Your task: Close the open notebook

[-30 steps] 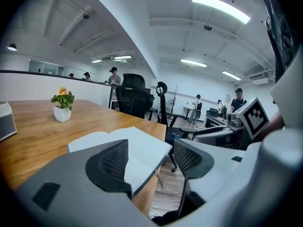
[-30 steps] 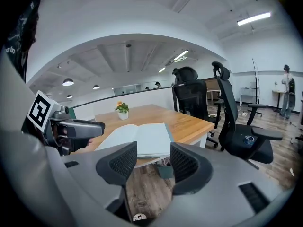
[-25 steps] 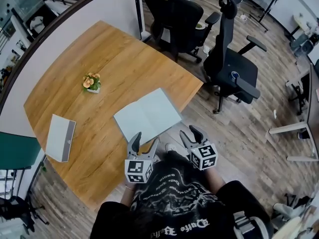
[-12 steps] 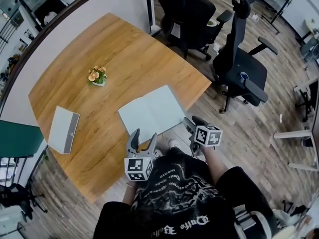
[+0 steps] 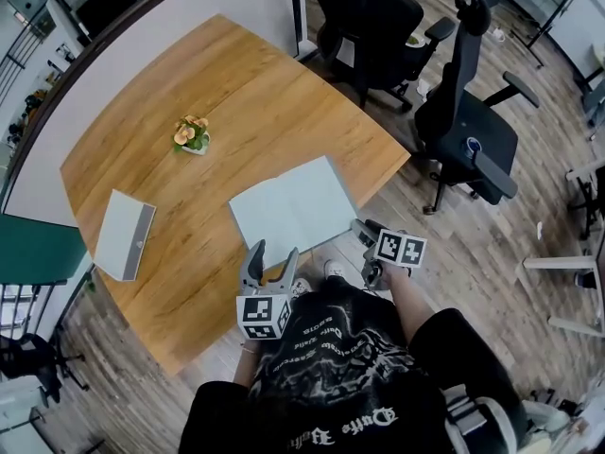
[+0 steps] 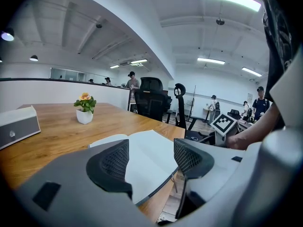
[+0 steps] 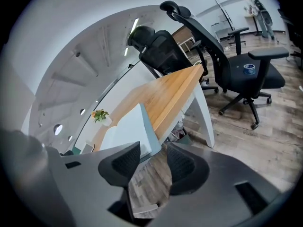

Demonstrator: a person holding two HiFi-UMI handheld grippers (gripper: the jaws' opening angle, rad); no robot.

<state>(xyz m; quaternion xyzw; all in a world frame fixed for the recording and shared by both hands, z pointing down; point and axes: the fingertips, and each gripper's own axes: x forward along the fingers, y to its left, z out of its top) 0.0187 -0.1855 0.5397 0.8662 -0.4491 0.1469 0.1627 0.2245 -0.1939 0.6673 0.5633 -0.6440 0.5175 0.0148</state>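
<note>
1. The notebook [image 5: 293,208] lies open and flat at the near edge of the table [image 5: 142,149]. Its near-right corner looks to overhang the edge.
2. Left gripper [image 5: 273,253]: jaws wide apart with nothing pinched. It hovers just short of the notebook's near edge, and the pages show between the pads without touching them.
3. Right gripper [image 5: 368,234]: off the table edge, beside the notebook's right corner and rolled over. Its jaws are about half apart and closing, with only floor between them.
4. Handling, my read:
   - It is thin and light, probably soft-cover, so the halves will flex and flop rather than swing rigid.
   - The pages look smooth, so pads could slip on them or peel up 1 sheet instead of the whole half.
   - It is not fragile, though the corners could crease.
5. Where to take hold: the free outer edge of the right half at the overhanging corner, where 1 jaw can get underneath. Pinch the whole stack including the cover, then fold it over the spine. The left gripper can pin the left half so the book doesn't slide.
6. Count:
   - 1 notebook and 1 table
   - 2 grippers
   - 1 potted flower [image 5: 192,135]
   - 1 grey box [image 5: 125,235]
   - office chairs [image 5: 468,112]: at least 2, and the dark cluster at the top may hide a 3rd.
</note>
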